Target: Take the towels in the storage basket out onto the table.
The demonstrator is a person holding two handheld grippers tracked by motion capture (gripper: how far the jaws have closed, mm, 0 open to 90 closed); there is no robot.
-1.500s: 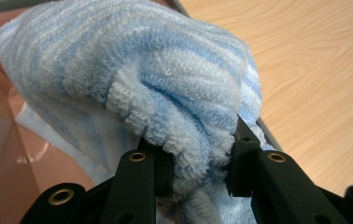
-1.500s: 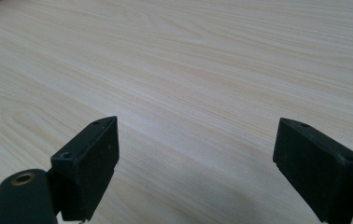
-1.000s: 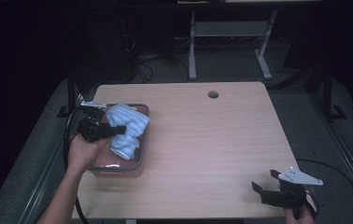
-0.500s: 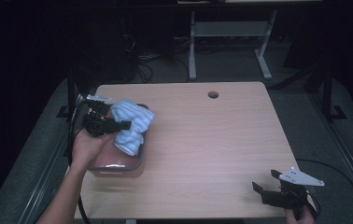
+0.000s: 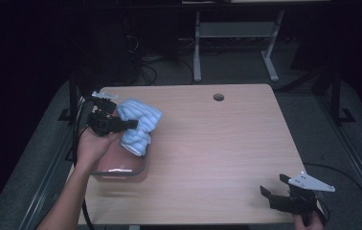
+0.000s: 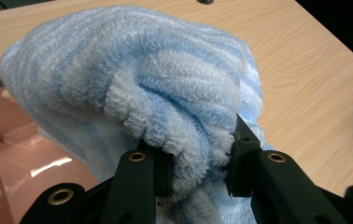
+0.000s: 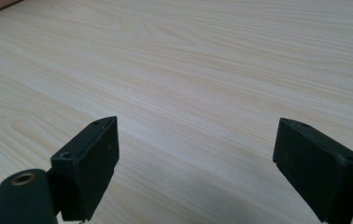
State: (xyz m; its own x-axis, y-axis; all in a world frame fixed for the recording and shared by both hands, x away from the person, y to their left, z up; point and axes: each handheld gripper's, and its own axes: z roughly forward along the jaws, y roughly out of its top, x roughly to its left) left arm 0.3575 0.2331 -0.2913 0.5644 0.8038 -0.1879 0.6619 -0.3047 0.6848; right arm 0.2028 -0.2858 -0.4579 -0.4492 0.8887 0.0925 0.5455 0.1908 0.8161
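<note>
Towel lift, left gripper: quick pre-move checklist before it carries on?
1. Left gripper shut on the towel: ok.
2. Bite on a thick bunch of folds, not a thin edge: ok.
3. Towel fully clear of the bin: cannot tell; its lower end hangs over the rim in the high view.
4. Table beside the bin bare for set-down: ok.
5. Right gripper open, at the near right corner, out of the way: ok.

Blue-white striped towel point(image 5: 138, 125), bunched, hanging above pink container point(image 5: 121, 165) at table's left edge.
</note>
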